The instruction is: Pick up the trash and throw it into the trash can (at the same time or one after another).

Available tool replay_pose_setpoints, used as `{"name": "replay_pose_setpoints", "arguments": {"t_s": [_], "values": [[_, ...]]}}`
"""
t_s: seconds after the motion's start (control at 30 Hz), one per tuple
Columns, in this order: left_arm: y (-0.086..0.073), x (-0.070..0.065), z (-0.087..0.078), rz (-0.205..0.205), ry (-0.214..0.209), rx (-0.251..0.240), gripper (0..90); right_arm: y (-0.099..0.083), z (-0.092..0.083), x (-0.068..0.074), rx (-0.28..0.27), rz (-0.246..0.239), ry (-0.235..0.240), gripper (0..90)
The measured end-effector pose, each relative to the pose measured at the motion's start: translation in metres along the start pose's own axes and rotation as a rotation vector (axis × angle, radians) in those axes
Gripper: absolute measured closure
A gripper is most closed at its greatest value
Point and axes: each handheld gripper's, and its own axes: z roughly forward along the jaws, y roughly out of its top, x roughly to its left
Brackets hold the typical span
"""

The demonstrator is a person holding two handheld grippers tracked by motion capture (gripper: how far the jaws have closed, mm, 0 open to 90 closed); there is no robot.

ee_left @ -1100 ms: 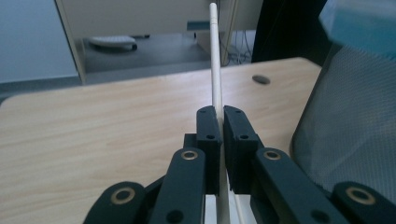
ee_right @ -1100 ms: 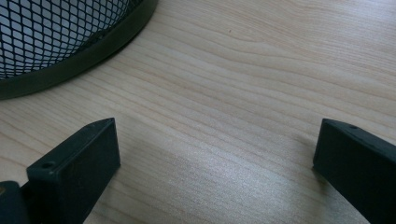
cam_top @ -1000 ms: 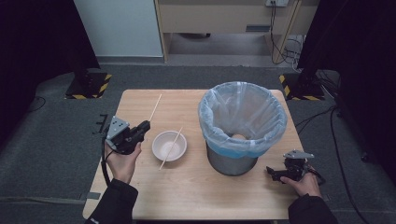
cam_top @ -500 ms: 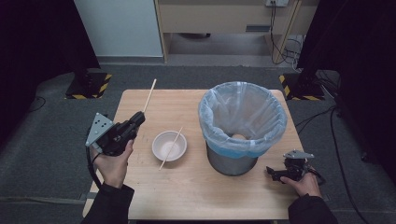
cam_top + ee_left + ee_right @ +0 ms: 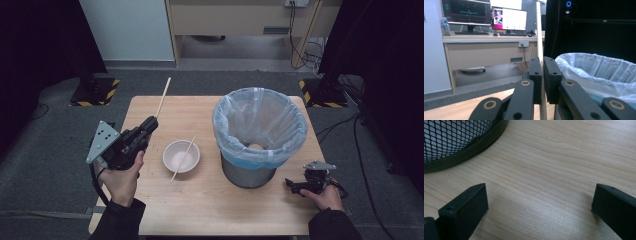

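My left gripper (image 5: 150, 125) hangs above the table's left side, shut on a long pale chopstick (image 5: 163, 97) that points away past the far edge. In the left gripper view the chopstick (image 5: 539, 30) stands pinched between the two pads of my left gripper (image 5: 542, 62). A second chopstick (image 5: 189, 148) lies across a white bowl (image 5: 175, 161) just right of that hand. My right gripper (image 5: 292, 187) rests on the table near the front right, and in its own view my right gripper (image 5: 539, 197) is open over bare wood.
A mesh bin (image 5: 247, 175) lined with a pale blue bag (image 5: 225, 125) stands right of centre, with a brownish object (image 5: 256, 146) inside. The bag's rim (image 5: 599, 67) is close to my left gripper and the bin's base (image 5: 454, 135) near my right. The wooden table (image 5: 200, 210) has floor all around.
My left gripper has lifted the chopstick higher off the table and drifted a little left. The right gripper, bowl and bin have stayed put.
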Motion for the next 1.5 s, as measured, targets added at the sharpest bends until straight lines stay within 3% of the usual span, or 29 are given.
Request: {"name": "replay_pose_setpoints", "arguments": {"t_s": [0.43, 0.9, 1.37, 1.5], "values": [[0.027, -0.019, 0.020, 0.010, -0.048, -0.079, 85.4, 0.000, 0.000, 0.000, -0.001, 0.004, -0.001, 0.8], [0.049, -0.043, 0.053, 0.037, -0.100, -0.096, 85.4, 0.000, 0.000, 0.000, -0.001, 0.003, 0.000, 0.8], [0.051, -0.067, 0.090, 0.053, -0.148, -0.095, 85.4, 0.000, 0.000, 0.001, -0.002, 0.005, 0.000, 0.8], [0.051, -0.075, 0.101, 0.040, -0.169, -0.082, 85.4, 0.000, 0.000, 0.001, -0.002, 0.007, 0.000, 0.8]]}}
